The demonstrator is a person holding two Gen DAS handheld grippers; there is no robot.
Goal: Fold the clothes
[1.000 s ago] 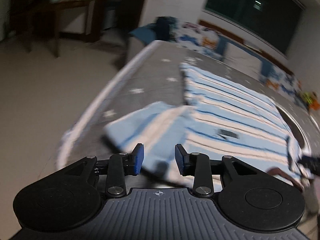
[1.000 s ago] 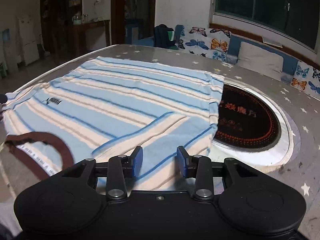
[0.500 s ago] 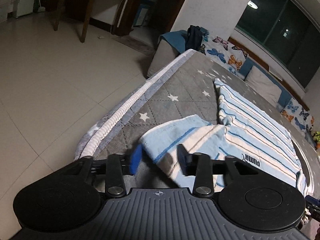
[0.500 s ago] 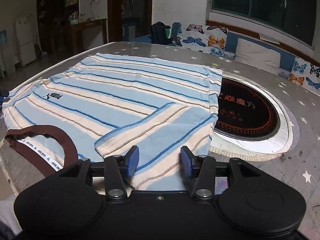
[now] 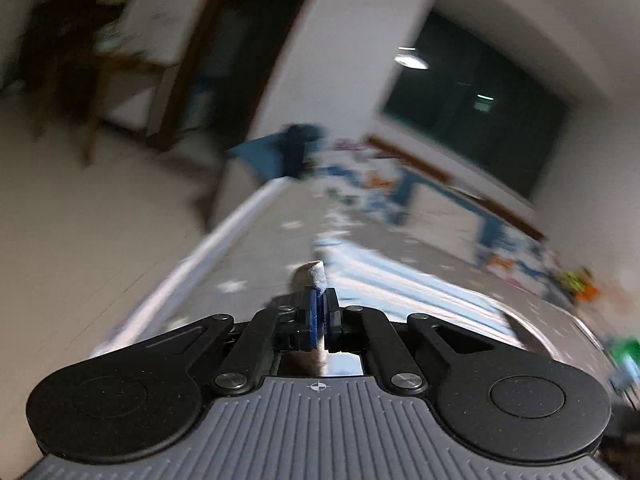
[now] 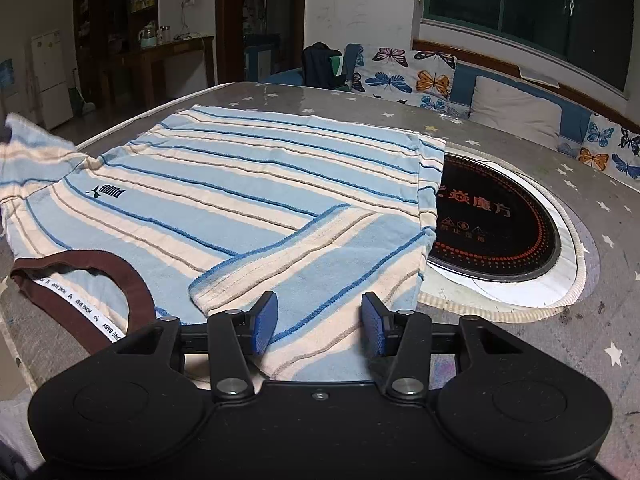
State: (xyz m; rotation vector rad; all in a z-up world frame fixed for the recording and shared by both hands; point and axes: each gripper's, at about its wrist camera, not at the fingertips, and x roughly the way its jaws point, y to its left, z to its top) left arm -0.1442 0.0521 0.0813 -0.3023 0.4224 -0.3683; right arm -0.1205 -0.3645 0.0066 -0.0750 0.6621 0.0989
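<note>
My left gripper (image 5: 319,312) pinches a sleeve (image 6: 28,140) of the blue and cream striped cotton shirt (image 6: 248,184). My right gripper (image 6: 319,326) is spread wide, holding nothing, over the shirt's folded sleeve at the near edge of the grey starry table (image 6: 608,320).

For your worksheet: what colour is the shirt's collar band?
Dark brown collar band, clearest in the right wrist view.

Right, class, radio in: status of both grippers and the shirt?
Left gripper shut on left sleeve, lifted. Right gripper open over folded right sleeve. Striped shirt flat. Nothing blocking.

Right gripper (image 6: 319,328) jaws apart over folded sleeve (image 6: 304,264); bare tabletop (image 6: 600,320) to its right. Dark round inset (image 6: 496,224) borders shirt (image 6: 248,176) edge. Left sleeve (image 6: 32,140) lifted, blocking left side.
</note>
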